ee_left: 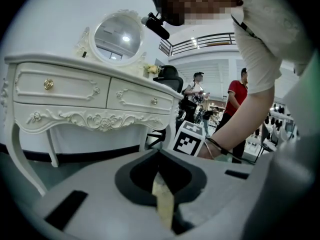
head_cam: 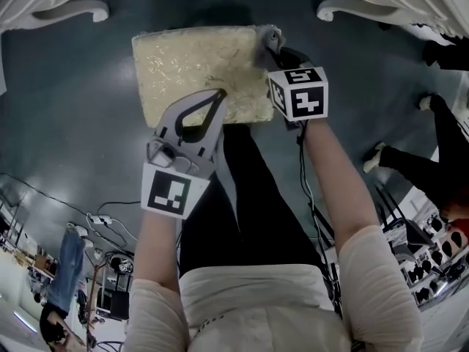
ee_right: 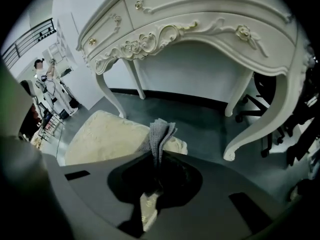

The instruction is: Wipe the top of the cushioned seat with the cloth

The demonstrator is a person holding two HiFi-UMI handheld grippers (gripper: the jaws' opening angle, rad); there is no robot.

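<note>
While both forearms (head_cam: 333, 174) reach forward and down, each hand has its gripper pointed away from the body. You can see the left gripper (head_cam: 218, 94) closer in, tilted a bit to the right, with its tips over the near edge of the seat (head_cam: 190, 64). Meanwhile the right gripper (head_cam: 272, 50) stretches further out to the seat's far right corner, with its marker cube (head_cam: 299, 94) facing up.

As for looks, the seat is a squarish cushion, pale cream-yellow, with a crinkly, slightly shiny patterned top. It sits low over the dark floor (head_cam: 73, 86), in front of a white carved dressing table (ee_right: 210, 29). The cloth (ee_right: 161, 133) is small, grey and knit-looking, folded into a few layers.

Going by the right gripper view, the jaws are clamped on the cloth, which pokes out past the tips as a bunched upright fold. The cushion's corner is right behind it. From the head view the cloth is right at the edge of that far right corner, but I can't tell if it's actually pressing on the fabric.

Going by the left gripper view, the jaws are closed together with nothing pinched. Just a thin strip of yellow cushion shows through the gap below the tips. Whether that gripper touches the seat, can't tell either.
</note>
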